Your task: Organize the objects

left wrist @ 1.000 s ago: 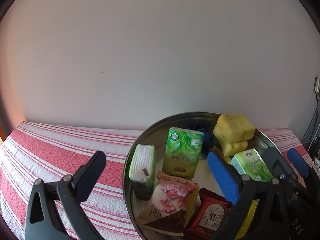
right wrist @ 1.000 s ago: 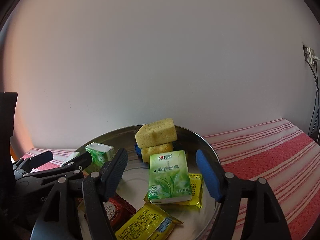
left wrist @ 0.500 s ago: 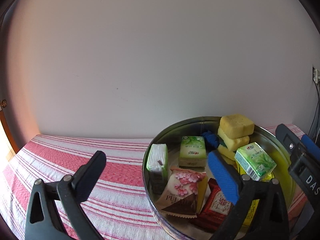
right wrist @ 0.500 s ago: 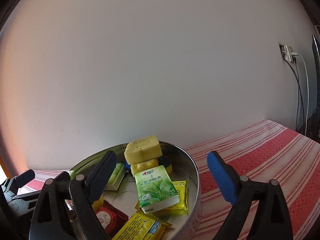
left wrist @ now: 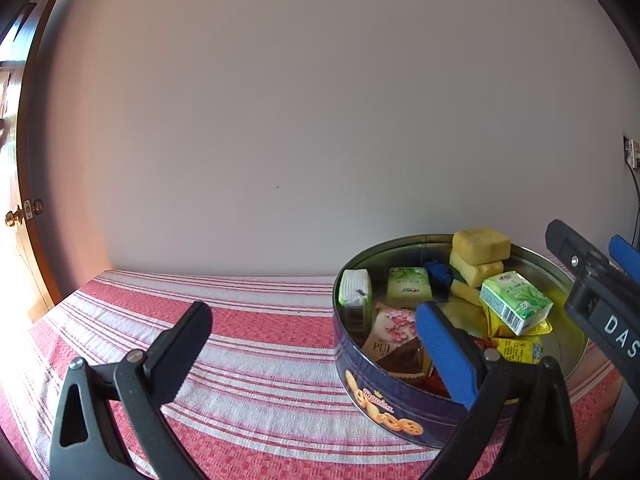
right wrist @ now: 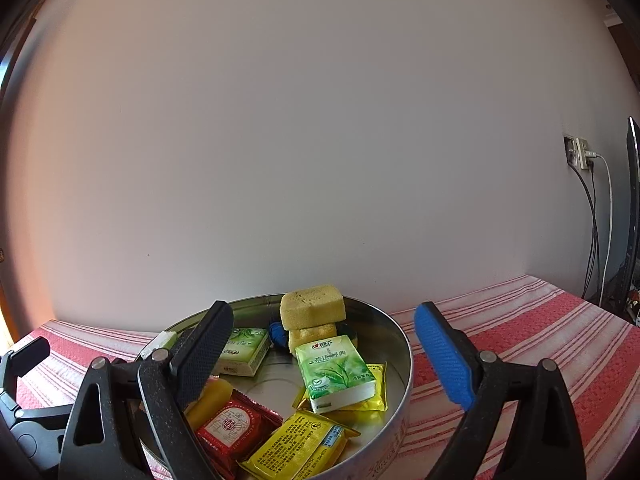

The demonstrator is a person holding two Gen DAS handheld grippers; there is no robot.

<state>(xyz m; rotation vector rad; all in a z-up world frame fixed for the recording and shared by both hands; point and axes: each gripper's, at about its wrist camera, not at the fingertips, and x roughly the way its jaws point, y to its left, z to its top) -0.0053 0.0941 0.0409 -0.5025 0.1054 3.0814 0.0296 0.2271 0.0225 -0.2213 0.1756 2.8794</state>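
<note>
Packets and sponges sit gathered inside a round cookie tin [left wrist: 380, 400] on the striped red-and-white cloth of the desk [left wrist: 248, 344], which reads as the sorting being largely done: everything loose has one container. Two yellow sponges [right wrist: 312, 306] are stacked against the far wall of the tin, likely to save floor room, with a blue thing tucked just beside them. A green tissue pack [right wrist: 336, 372] lies tilted on a yellow sachet [right wrist: 378, 376], not flat, so it may want straightening. Another green pack [right wrist: 244, 350] rests near the left wall, and a red packet [right wrist: 232, 428] and a yellow packet [right wrist: 296, 446] lie at the near edge. Both the left tongs [left wrist: 312, 348] and the right tongs [right wrist: 324, 356] are spread wide with nothing between them, held just above the near side of the tin, seemingly so either can reach in.
</note>
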